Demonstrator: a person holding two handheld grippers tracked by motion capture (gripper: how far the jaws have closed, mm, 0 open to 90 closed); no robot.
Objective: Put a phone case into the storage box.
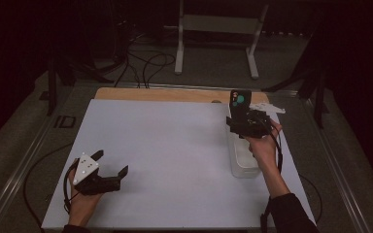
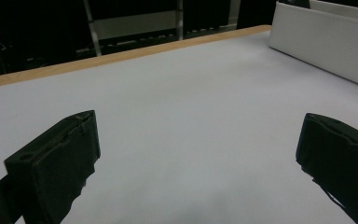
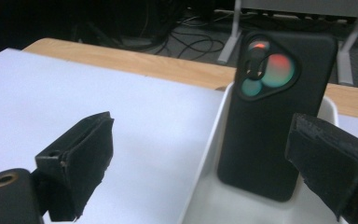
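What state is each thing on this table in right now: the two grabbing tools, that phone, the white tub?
Left tongs: jaws wide open, holding nothing, low over the white table.
Right tongs: jaws open, just in front of the phone, not gripping it.
Phone: upright in the tub, leaning against its far end, camera side toward the tongs.
White tub: upright at the table's right side, no lid, holding the phone.

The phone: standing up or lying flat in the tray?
Standing up. The phone stands on its bottom edge in the white tray, at its far end, camera bump on top.
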